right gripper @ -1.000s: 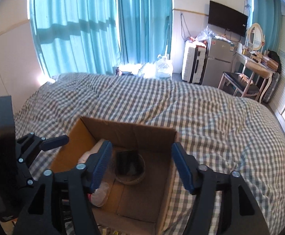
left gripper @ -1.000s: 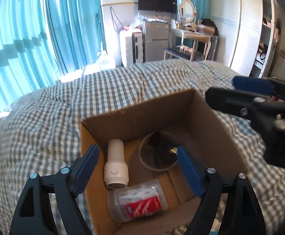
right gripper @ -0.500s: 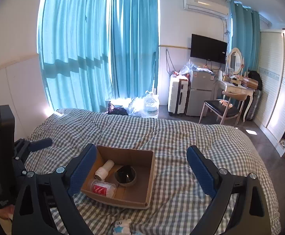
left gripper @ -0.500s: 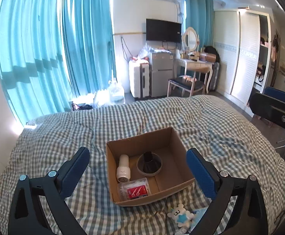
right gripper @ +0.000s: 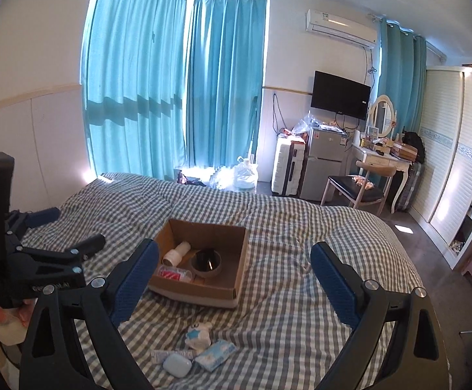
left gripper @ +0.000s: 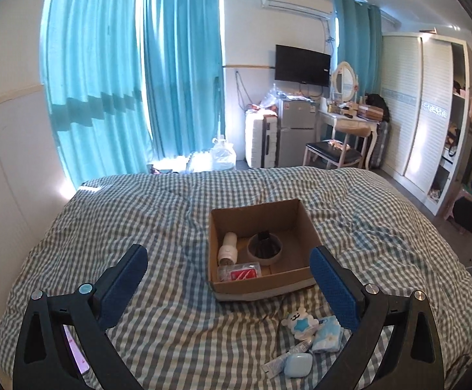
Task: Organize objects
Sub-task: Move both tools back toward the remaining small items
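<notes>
Open checked bed (left gripper: 158, 227) is left all round the cardboard box (left gripper: 261, 287). The near edge is cluttered by a plush toy (left gripper: 299, 323), tissue pack (left gripper: 328, 338) and blue case (left gripper: 297, 364).

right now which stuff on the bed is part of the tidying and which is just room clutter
Part of the job:
- cardboard box, already holding a white bottle, dark bowl and clear jar
- bear toy, tissue pack, light blue case, small tube, loose on the bed near the box

Just lying about:
- chair
- suitcase
- TV
</notes>
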The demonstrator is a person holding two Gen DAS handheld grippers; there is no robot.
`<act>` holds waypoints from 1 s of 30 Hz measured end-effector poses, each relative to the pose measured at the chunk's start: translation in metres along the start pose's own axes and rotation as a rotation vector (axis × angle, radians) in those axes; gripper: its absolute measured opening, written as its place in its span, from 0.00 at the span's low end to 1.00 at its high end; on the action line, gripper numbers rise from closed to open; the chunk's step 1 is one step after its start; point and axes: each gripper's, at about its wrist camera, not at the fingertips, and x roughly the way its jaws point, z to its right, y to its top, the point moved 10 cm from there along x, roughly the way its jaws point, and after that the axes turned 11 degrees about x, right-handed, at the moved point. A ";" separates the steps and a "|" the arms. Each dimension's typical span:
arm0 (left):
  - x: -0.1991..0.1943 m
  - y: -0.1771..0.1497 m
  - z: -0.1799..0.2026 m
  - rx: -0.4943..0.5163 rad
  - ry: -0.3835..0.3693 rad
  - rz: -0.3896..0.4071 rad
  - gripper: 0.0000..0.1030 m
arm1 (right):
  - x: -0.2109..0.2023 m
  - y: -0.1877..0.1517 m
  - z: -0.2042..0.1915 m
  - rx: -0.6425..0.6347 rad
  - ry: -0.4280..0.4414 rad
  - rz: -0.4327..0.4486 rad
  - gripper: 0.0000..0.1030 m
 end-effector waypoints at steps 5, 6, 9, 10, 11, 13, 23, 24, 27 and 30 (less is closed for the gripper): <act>-0.009 -0.029 0.002 -0.033 0.050 -0.007 0.99 | 0.002 -0.027 0.003 -0.004 -0.011 -0.033 0.92; -0.008 -0.036 0.005 -0.027 0.055 -0.016 0.99 | 0.004 -0.035 0.004 -0.008 -0.016 -0.044 0.92; 0.004 -0.060 0.015 -0.009 0.070 -0.054 1.00 | 0.019 -0.064 0.006 -0.029 -0.034 -0.086 0.92; 0.008 -0.068 0.020 -0.006 0.068 -0.068 1.00 | 0.026 -0.077 0.008 -0.035 -0.043 -0.107 0.92; 0.013 -0.077 0.024 -0.004 0.062 -0.083 1.00 | 0.032 -0.088 0.009 -0.038 -0.049 -0.124 0.92; 0.026 -0.098 0.035 -0.003 0.046 -0.118 1.00 | 0.048 -0.113 0.015 -0.036 -0.058 -0.165 0.92; 0.102 -0.181 0.099 0.069 -0.053 -0.258 1.00 | 0.121 -0.196 0.054 0.049 -0.097 -0.304 0.92; 0.106 -0.186 0.104 0.072 -0.065 -0.269 1.00 | 0.127 -0.202 0.057 0.061 -0.097 -0.321 0.92; 0.118 -0.202 0.120 0.084 -0.102 -0.303 1.00 | 0.132 -0.212 0.061 0.080 -0.092 -0.346 0.92; 0.125 -0.211 0.138 0.129 -0.127 -0.316 1.00 | 0.134 -0.219 0.062 0.093 -0.093 -0.354 0.92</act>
